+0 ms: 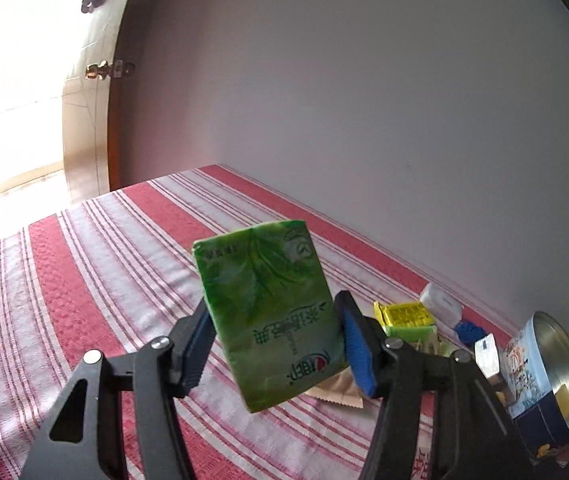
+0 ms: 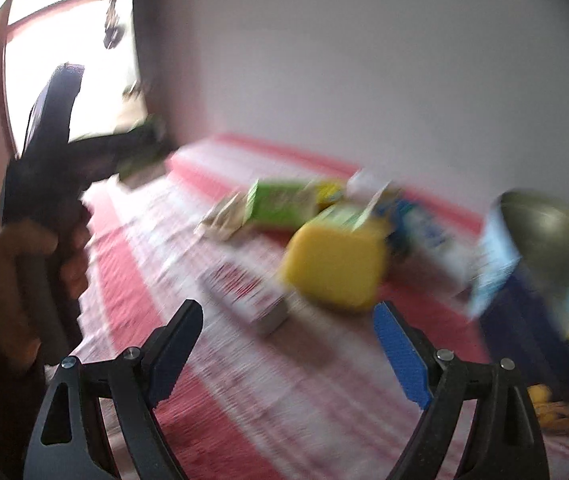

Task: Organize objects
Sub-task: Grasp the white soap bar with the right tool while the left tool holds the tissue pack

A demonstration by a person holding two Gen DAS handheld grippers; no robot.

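Observation:
My left gripper is shut on a green tissue pack and holds it upright above the red-and-white striped cloth. My right gripper is open and empty, low over the cloth; its view is motion-blurred. Ahead of it lie a yellow block, a green box and a small red-and-white box. The left gripper, held by a hand, shows at the far left of the right wrist view.
A round tin with a metal inside lies on its side at the right, also in the right wrist view. A yellow packet, a white item and a tan sachet lie near the wall. An open doorway is at the left.

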